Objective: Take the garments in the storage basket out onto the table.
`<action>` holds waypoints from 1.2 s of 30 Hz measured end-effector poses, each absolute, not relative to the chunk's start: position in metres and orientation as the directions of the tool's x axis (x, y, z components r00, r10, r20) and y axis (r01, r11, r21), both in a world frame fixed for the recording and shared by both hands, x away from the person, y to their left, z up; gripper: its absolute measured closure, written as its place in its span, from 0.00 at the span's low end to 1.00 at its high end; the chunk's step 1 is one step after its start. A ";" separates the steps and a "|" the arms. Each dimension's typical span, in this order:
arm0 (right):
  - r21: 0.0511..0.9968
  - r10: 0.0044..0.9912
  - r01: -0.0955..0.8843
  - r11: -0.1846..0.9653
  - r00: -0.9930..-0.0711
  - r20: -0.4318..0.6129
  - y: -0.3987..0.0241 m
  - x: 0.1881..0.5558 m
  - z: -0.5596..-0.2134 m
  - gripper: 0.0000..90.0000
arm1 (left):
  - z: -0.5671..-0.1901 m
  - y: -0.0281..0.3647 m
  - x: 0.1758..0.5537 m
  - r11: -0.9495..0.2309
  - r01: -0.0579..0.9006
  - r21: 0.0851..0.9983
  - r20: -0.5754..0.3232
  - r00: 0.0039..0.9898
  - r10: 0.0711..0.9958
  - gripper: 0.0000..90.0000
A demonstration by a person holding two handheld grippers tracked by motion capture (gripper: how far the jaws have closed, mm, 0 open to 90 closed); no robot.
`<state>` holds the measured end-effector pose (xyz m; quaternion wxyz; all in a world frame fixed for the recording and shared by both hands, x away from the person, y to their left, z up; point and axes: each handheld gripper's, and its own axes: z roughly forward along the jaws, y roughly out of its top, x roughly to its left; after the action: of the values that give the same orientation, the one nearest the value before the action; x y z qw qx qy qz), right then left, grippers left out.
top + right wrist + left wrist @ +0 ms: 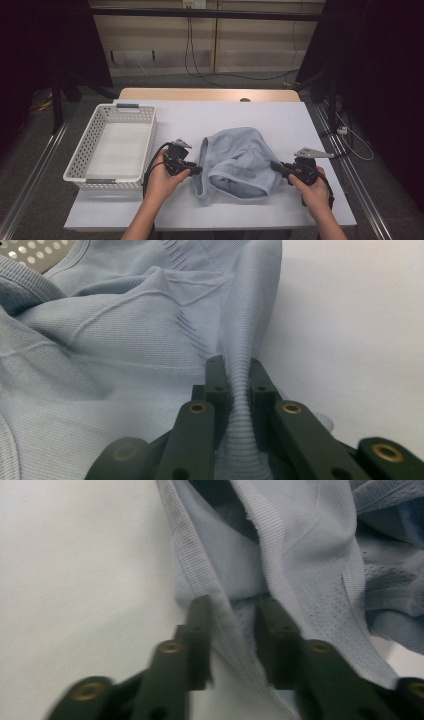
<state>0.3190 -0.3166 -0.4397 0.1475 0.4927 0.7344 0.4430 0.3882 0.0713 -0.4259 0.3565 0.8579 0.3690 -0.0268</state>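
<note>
The right gripper (pixel 235 371) has its jaws squeezed tight on a ribbed edge of the light blue garment (pixel 240 162). The cloth is pinched thin between them. The left gripper (pixel 234 611) has a ribbed band of the same garment between its jaws. There is a small gap between those jaws, and I cannot tell if they press on the cloth. In the high view, the left gripper (pixel 196 170) is at the garment's left side and the right gripper (pixel 276 167) is at its right side. The garment lies crumpled in the middle of the white counter (pixel 200 120). A white basket (pixel 93 134) with little holes sits to the left.
</note>
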 end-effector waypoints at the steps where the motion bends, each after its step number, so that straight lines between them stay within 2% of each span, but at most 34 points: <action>1: 0.794 0.852 0.595 0.123 -0.474 0.224 -0.317 0.318 -0.440 0.94 | -0.424 0.071 0.389 -0.465 0.658 0.592 -0.320 0.722 0.614 0.93; 2: 0.793 0.849 0.597 0.123 -0.477 0.227 -0.317 0.317 -0.440 0.94 | -0.422 0.070 0.390 -0.463 0.654 0.598 -0.317 0.724 0.613 0.97; 5: 0.790 0.842 0.601 0.121 -0.484 0.239 -0.317 0.313 -0.440 0.94 | -0.414 0.069 0.395 -0.433 0.647 0.627 -0.326 0.723 0.609 0.99; 14: 0.775 0.806 0.619 0.128 -0.520 0.282 -0.305 0.306 -0.442 0.94 | -0.394 0.079 0.417 -0.360 0.648 0.671 -0.349 0.704 0.618 0.99; 22: 0.768 0.739 0.608 0.203 -0.609 0.287 -0.272 0.306 -0.441 0.93 | -0.380 0.079 0.441 -0.344 0.653 0.675 -0.347 0.692 0.633 0.99; 30: 0.757 0.672 0.596 0.268 -0.679 0.297 -0.241 0.305 -0.446 0.93 | -0.381 0.070 0.444 -0.346 0.652 0.675 -0.340 0.690 0.639 0.99; 31: 0.755 0.656 0.591 0.284 -0.694 0.296 -0.238 0.303 -0.447 0.92 | -0.382 0.071 0.445 -0.338 0.651 0.680 -0.339 0.688 0.642 0.97; 34: 0.757 0.637 0.577 0.307 -0.716 0.287 -0.229 0.301 -0.447 0.89 | -0.386 0.074 0.446 -0.326 0.658 0.679 -0.342 0.677 0.652 0.75; 35: 0.756 0.632 0.574 0.314 -0.721 0.284 -0.228 0.301 -0.447 0.88 | -0.386 0.075 0.445 -0.325 0.642 0.694 -0.318 0.679 0.662 0.66; 36: 0.758 0.631 0.569 0.319 -0.724 0.279 -0.227 0.300 -0.447 0.86 | -0.386 0.076 0.445 -0.319 0.637 0.702 -0.303 0.672 0.676 0.53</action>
<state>0.3003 -0.2273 -0.4466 0.0340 0.3697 0.8113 0.4516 0.4449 0.0758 -0.3855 0.4206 0.8117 0.4046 0.0231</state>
